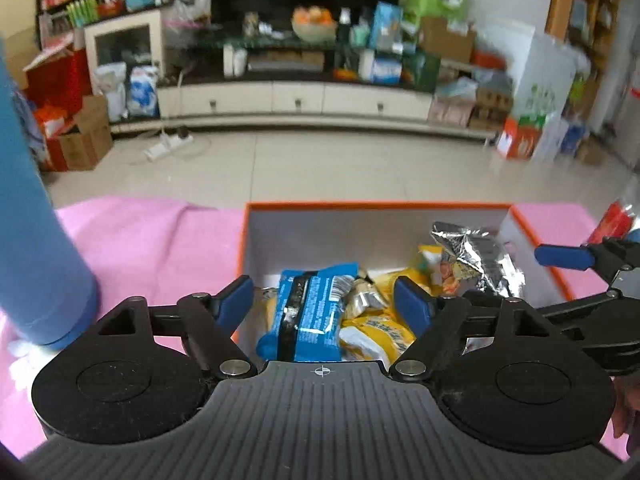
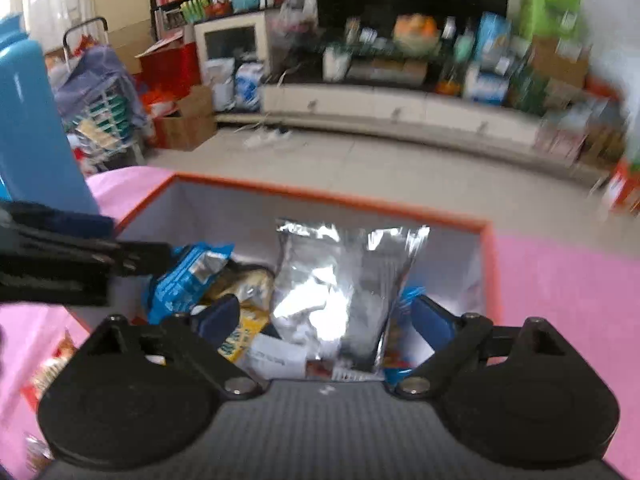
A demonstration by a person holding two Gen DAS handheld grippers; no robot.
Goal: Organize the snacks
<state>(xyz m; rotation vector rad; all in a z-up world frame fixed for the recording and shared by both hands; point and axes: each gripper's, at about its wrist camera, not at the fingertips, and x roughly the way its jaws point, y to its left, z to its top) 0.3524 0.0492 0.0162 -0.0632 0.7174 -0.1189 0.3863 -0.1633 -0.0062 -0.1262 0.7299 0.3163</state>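
Note:
An orange-rimmed box (image 1: 376, 205) with grey inner walls stands on a pink cloth and holds several snack packs. My left gripper (image 1: 324, 302) is open above the box's near side, over a blue wrapped pack (image 1: 308, 312) and yellow packs (image 1: 380, 328). A silver foil bag (image 1: 476, 256) leans at the box's right. In the right wrist view my right gripper (image 2: 326, 318) is open with the silver foil bag (image 2: 340, 288) standing between its fingers, untouched as far as I can tell. The blue pack (image 2: 188, 276) lies to its left in the box (image 2: 320, 196).
A tall blue bottle (image 1: 36, 240) stands on the pink cloth (image 1: 160, 240) left of the box. A red snack pack (image 1: 612, 220) lies right of the box. Another red pack (image 2: 48, 368) lies on the cloth at the near left. Tiled floor and a TV cabinet lie beyond.

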